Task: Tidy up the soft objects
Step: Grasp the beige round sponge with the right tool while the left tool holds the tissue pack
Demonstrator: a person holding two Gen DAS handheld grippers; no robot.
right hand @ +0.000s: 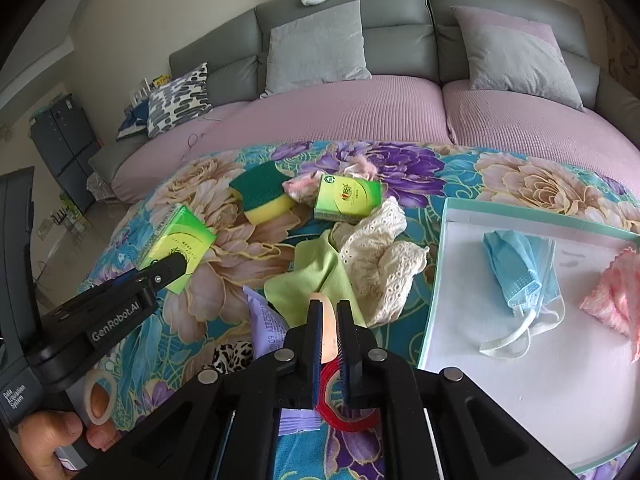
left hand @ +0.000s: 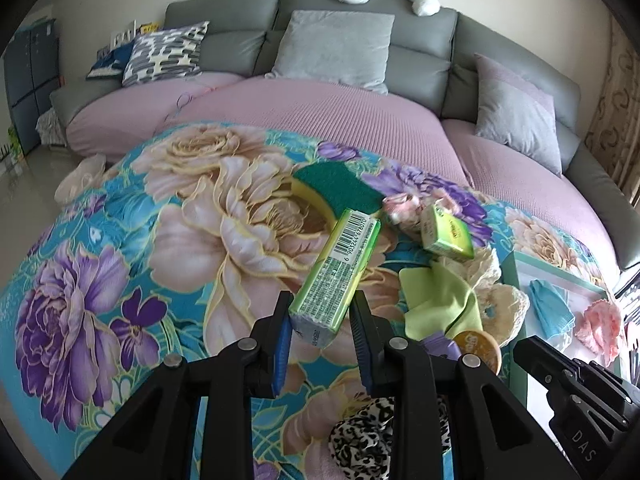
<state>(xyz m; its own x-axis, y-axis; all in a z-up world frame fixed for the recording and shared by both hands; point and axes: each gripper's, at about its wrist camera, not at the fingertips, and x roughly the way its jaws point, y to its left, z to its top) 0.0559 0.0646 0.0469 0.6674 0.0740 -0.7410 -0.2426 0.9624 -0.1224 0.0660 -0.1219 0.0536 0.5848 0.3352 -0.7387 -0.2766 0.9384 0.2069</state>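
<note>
Slippage is the first risk, at the left of the scene: the left gripper [left hand: 322, 300] has its jaws set narrow on only the near end of a long green plastic-wrapped tissue pack with a barcode [left hand: 336, 264]. Most of the pack juts out ahead over the flower-printed turquoise blanket [left hand: 120, 240]. The wrap looks slick and the filling soft, so a quick swing could let the pack pivot or slide out of the pads.

Toward the middle lies the unsorted heap: a yellow sponge with a green scouring face [left hand: 340, 188], a smaller green tissue packet [left hand: 448, 236], a lime-green cloth [left hand: 436, 300] and a cream lace fabric [left hand: 496, 300], overlapping one another. Carrying the long pack low across them could snag the lace or drag the cloth along.

Further right, the right gripper [right hand: 330, 303] is almost closed, pinching a thin peach-coloured round pad [right hand: 330, 328] edge-on. So slim a hold could let the pad twist free. A red tape ring [right hand: 348, 412] sits directly under this gripper, though I cannot tell whether it touches.

At the far right the white tray with a mint-green rim [right hand: 444, 240] already holds a blue pleated face mask [right hand: 520, 264] and a pink fluffy cloth [right hand: 616, 292]. Both grippers heading there together could collide.
</note>
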